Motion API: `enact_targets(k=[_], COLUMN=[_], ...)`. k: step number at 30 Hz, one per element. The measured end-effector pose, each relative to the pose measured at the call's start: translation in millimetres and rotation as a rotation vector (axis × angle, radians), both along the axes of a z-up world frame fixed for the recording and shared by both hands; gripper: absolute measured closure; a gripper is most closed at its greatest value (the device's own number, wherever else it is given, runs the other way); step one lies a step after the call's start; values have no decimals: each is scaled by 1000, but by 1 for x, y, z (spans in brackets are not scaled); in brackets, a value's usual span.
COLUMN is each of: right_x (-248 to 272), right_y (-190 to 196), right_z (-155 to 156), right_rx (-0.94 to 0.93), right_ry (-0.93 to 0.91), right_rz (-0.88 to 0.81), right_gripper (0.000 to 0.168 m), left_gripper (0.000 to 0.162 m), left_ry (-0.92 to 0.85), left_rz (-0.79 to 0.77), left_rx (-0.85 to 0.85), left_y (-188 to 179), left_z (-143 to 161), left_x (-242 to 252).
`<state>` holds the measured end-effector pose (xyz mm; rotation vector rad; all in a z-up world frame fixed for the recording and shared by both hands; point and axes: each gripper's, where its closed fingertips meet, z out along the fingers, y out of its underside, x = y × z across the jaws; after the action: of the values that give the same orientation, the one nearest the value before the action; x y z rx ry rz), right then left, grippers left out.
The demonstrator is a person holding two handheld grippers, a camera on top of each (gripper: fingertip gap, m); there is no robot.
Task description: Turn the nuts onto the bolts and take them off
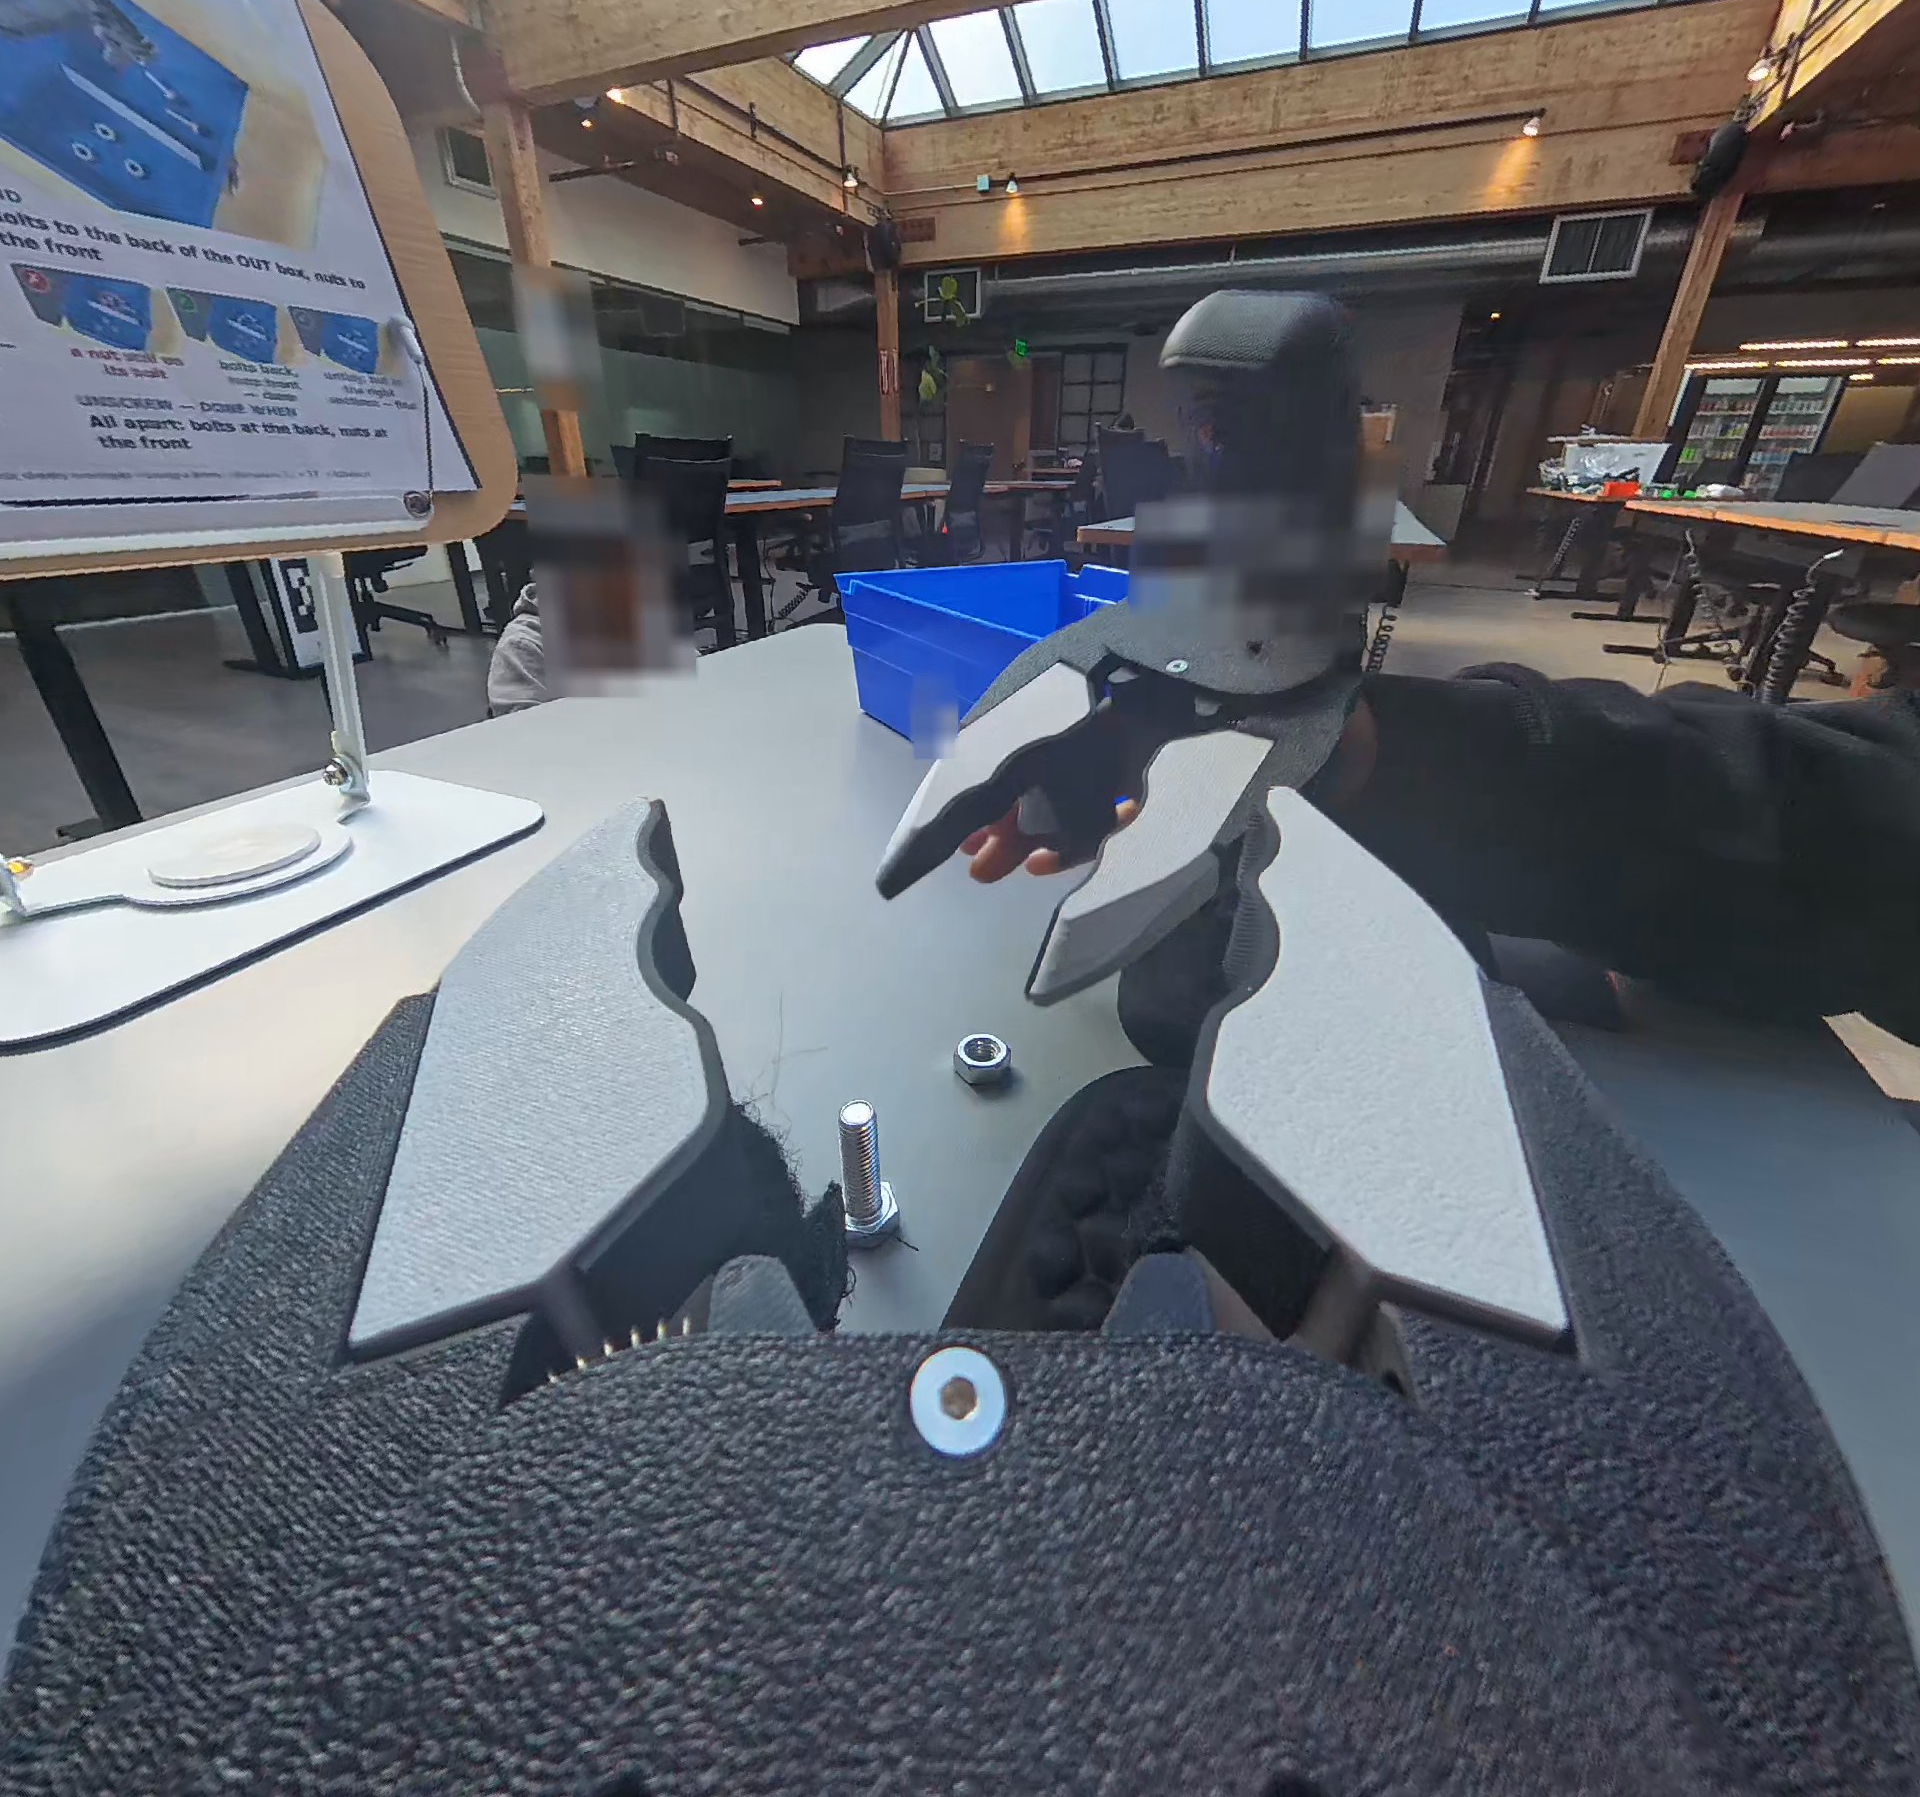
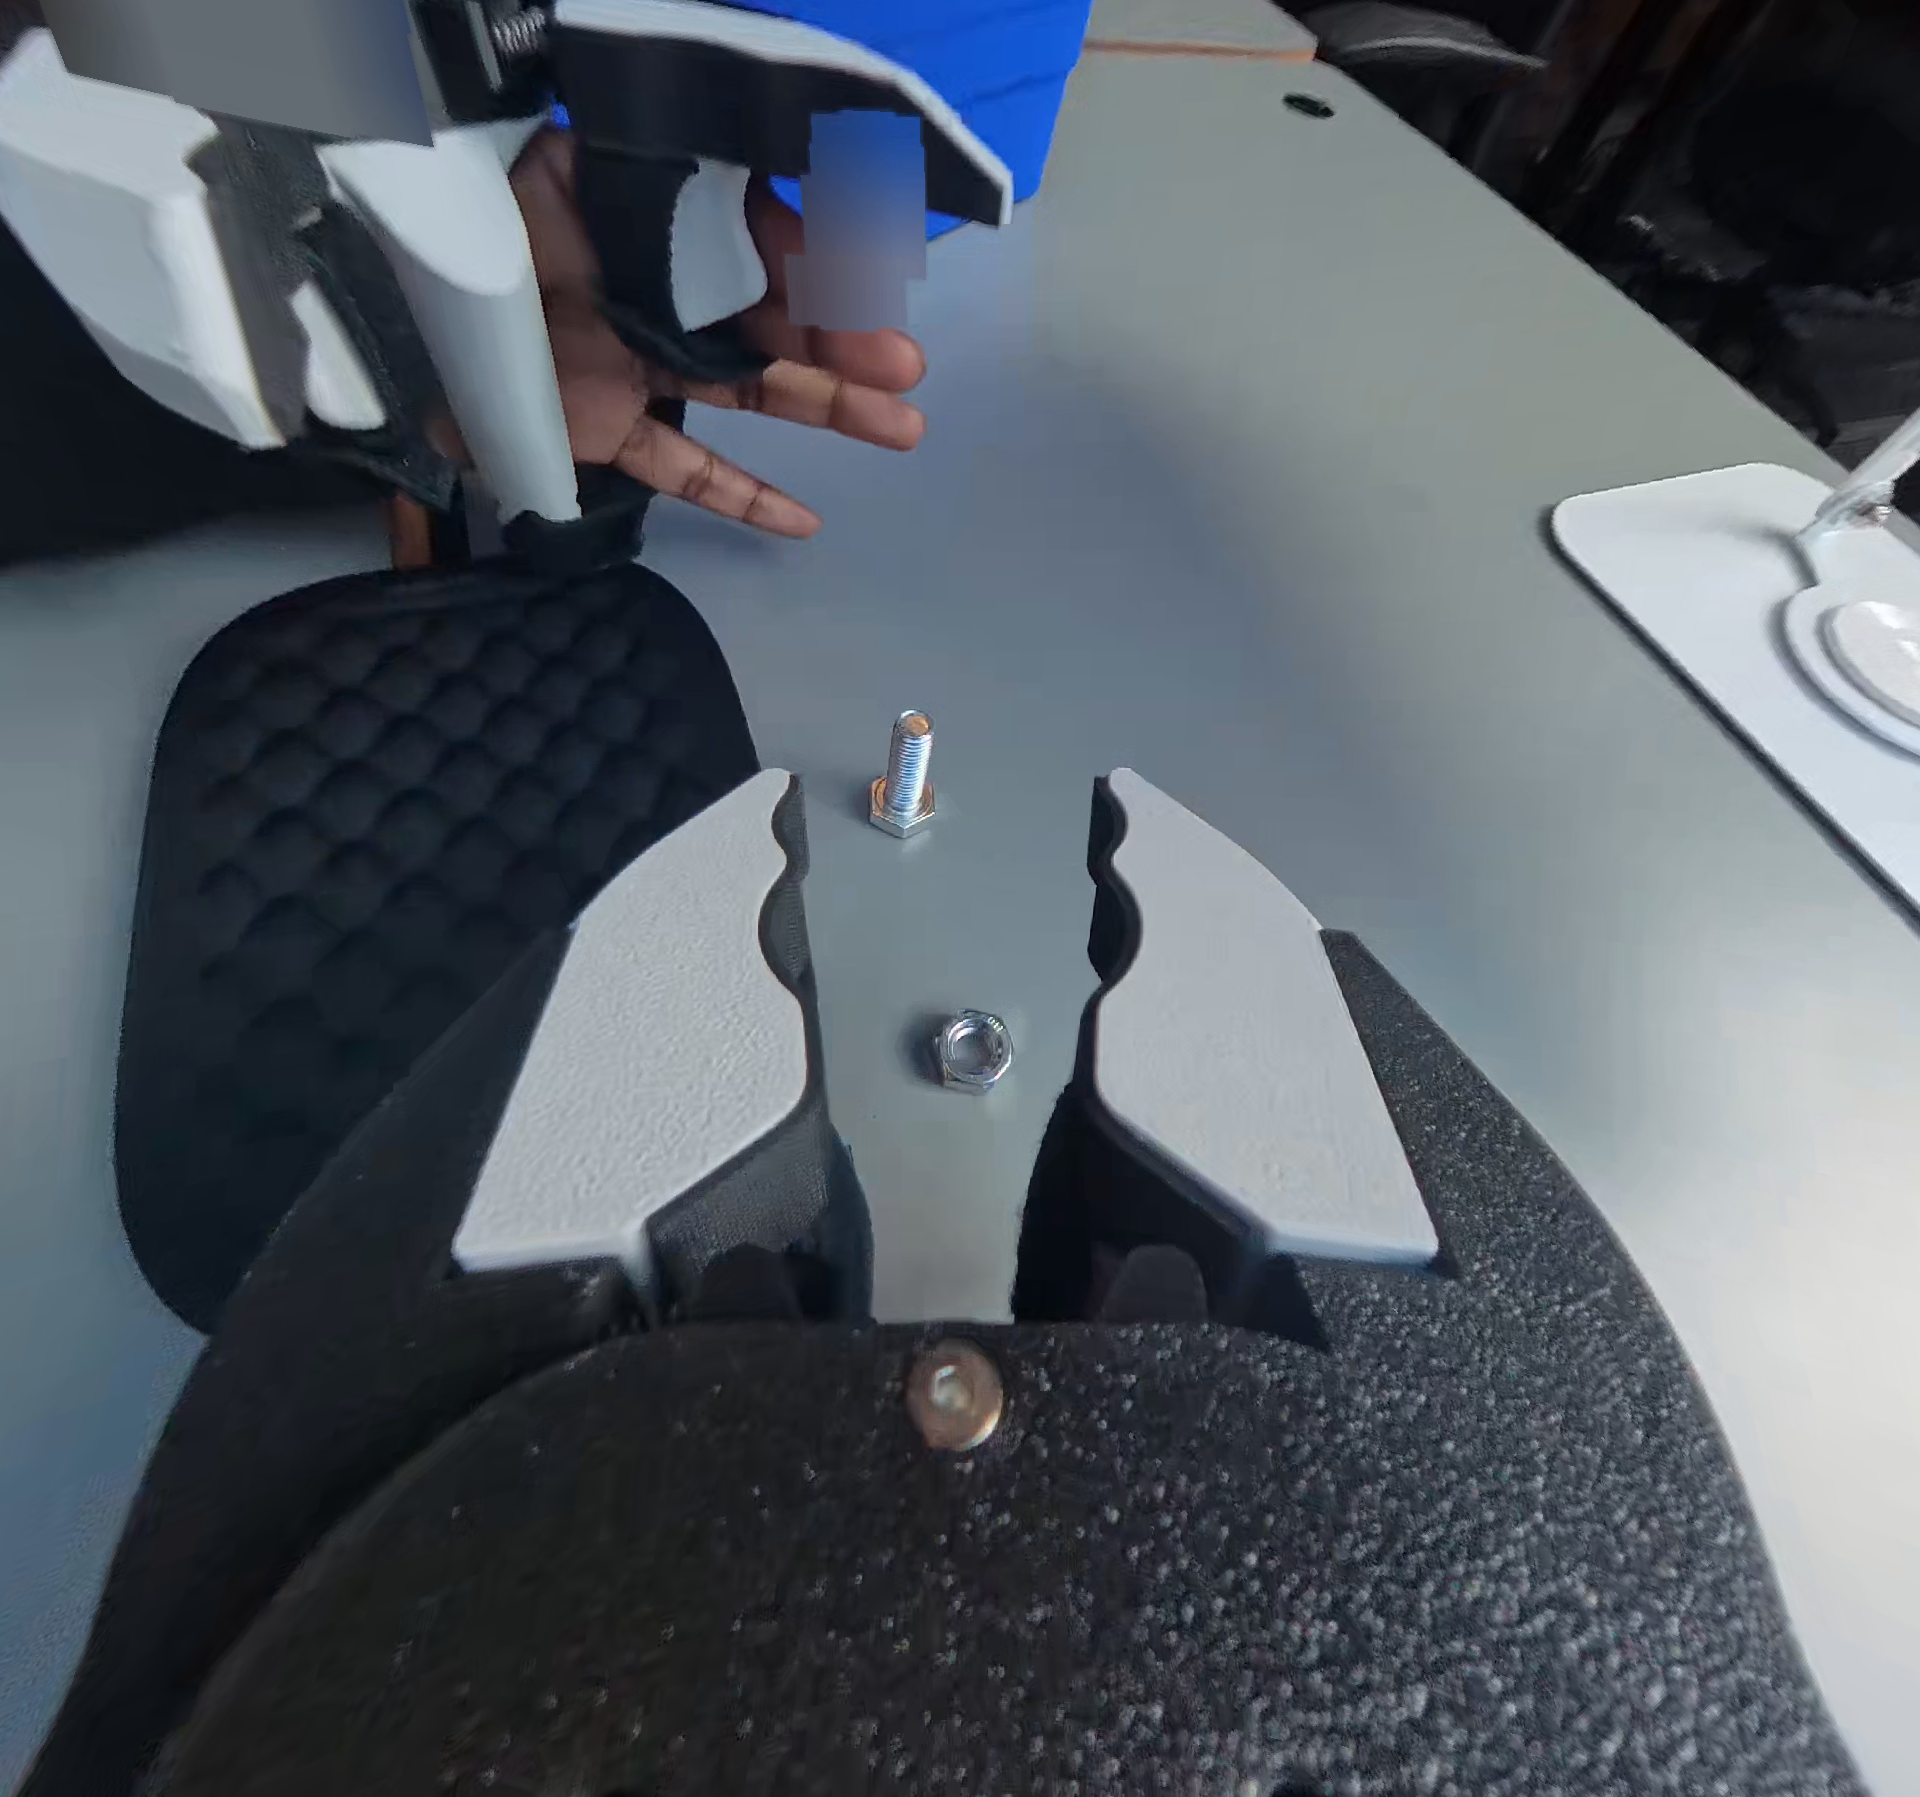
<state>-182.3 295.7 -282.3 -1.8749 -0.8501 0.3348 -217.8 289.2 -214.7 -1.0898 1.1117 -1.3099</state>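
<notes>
Both grippers stand with fingers apart, holding nothing. Left gripper (image 1: 961, 926) hovers over the grey table (image 1: 790, 708), the bolt (image 1: 864, 1176) standing upright on its head between its fingers. Right gripper (image 2: 945, 791) straddles the loose nut (image 2: 969, 1046), lying flat near the bolt. Behind sits a blue bin (image 1: 935, 625); a white stand base (image 1: 260, 874) lies aside.

White laminated instruction sheet (image 1: 187, 189) on a tan wooden clipboard stand (image 1: 436, 313) bears printed text and blue photos (wording withheld). Black-and-white square marker tag (image 1: 301, 604) below it.
</notes>
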Motion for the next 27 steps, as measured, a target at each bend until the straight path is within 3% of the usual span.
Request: enact_targets(k=[7,12,15,18,24,27], right_x=[-23,-28,-26,-23,-20,-25], right_y=[23,25,23,20,3,-9], right_z=[-29,-34,-32,-10,74,101], right_rx=[-77,-76,-64,-27,38,32], right_ry=[-110,-109,-134,-131,-42,4], right_rz=[83,105,117,118,131,166], right_gripper=[135,156,159,159,159,159], left_gripper=[60,60,61,67,79,86], left_ry=[-1,21,26,24,11,36], left_rz=[-12,-15,-15,-14,-70,-131], left_rx=[-14,5,3,2,8,0], left_y=[0,-2,-2,-2,-9,-21], left_z=[0,-2,-2,-1,8,5], left_x=[-3,-1,-2,-1,9,21])
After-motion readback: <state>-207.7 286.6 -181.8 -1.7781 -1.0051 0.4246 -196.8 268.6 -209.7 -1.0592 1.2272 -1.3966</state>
